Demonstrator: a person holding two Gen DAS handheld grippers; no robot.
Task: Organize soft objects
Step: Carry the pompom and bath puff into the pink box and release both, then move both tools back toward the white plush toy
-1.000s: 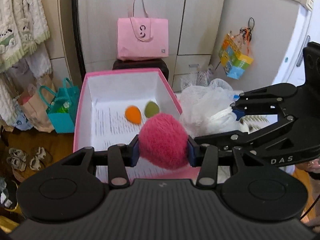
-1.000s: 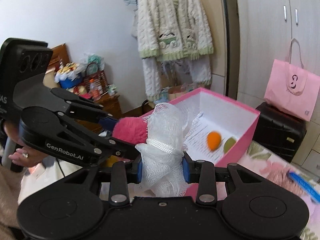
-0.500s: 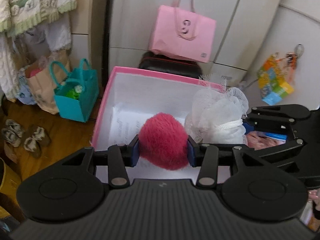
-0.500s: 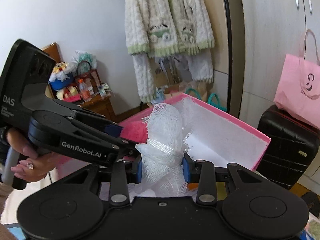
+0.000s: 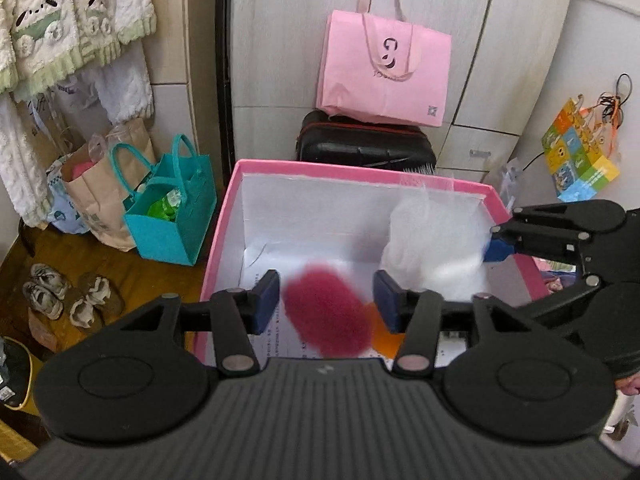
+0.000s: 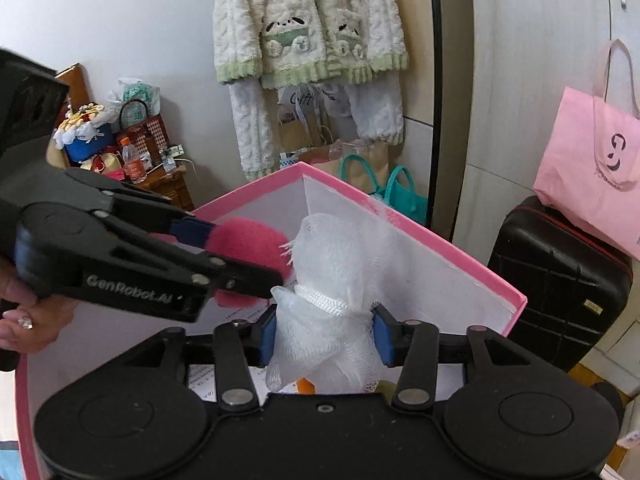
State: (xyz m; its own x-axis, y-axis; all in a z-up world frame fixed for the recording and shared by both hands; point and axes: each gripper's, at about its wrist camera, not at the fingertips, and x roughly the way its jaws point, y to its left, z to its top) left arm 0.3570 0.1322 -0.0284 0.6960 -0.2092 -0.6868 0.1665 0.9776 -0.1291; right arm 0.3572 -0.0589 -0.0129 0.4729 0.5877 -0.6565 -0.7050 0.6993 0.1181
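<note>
My left gripper (image 5: 326,300) hangs over the pink box (image 5: 360,168) with its jaws opening. The fuzzy dark-pink ball (image 5: 328,312) is blurred between the pads, with a gap on each side. My right gripper (image 6: 324,338) is beside it over the same box, jaws opening too. The white mesh puff (image 6: 324,304) still fills the space between its blue pads and looks slack. In the left wrist view the puff (image 5: 436,240) is smeared. An orange soft piece (image 5: 382,326) lies on the box floor below.
A pink tote (image 5: 384,68) sits on a black suitcase (image 5: 364,146) behind the box. Teal (image 5: 172,216) and paper bags (image 5: 96,200) and shoes (image 5: 44,292) are on the floor at left. Fleece clothes (image 6: 308,28) hang on the wall. A hand (image 6: 24,320) holds the left gripper.
Both grippers have moved forward and down over the box. Both jaws have spread apart; the pink ball has come free of the left pads and the puff has loosened.
</note>
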